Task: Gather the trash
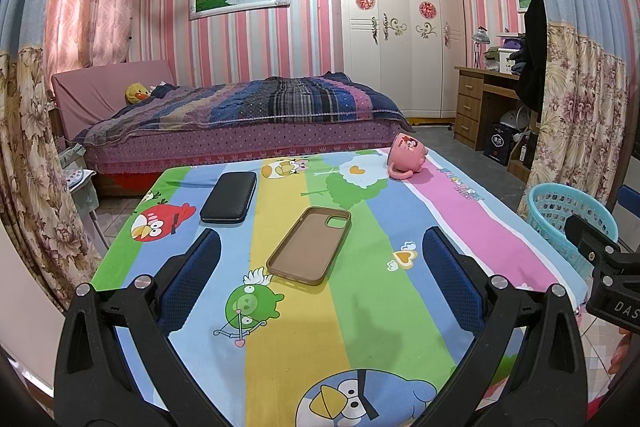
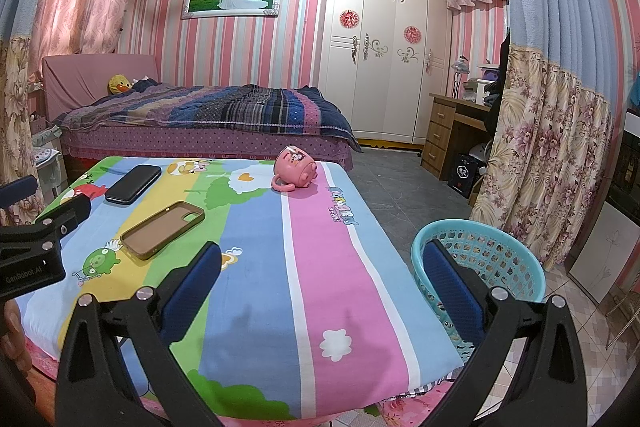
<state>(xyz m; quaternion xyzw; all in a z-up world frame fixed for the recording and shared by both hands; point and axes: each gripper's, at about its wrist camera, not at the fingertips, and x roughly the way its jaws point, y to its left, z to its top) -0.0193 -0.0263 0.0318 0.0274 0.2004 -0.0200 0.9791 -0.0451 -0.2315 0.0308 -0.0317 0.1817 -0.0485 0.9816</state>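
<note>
Closest in, blue padded fingers (image 1: 192, 275) of the left hand-held gripper (image 1: 322, 239), spread wide and pinching nothing; same for the right hand-held gripper (image 2: 323, 249), spread and empty over the cartoon-printed surface (image 2: 320, 287). Straight ahead of the left hand-held gripper, framed between its fingers, a brown phone case (image 1: 310, 245) lying flat, hollow side up. Ahead and to the left, a black case (image 1: 229, 197), also flat. Far ahead and to the right, a pink mug (image 1: 407, 155) tipped on its side, handle toward the camera. Behind the right finger of the right hand-held gripper, off the edge of the surface, a teal mesh basket (image 2: 480, 225); cannot tell what sits inside, since the mesh shows only patterned bits. No crumpled paper or wrapper anywhere on the surface, so fits either a surface already rid of scraps or one where these three count as the trash. Judged by look: phone case light, thin-walled and bendy, lying too flat for an easy pinch, best taken across its narrow width by the raised rim. Black case stiffer and thicker, likewise best across the short sides. Mug heavier, hard, glossy, probably slippery and breakable, apt to roll; best pinched across the wall at the open rim or by the handle.
</note>
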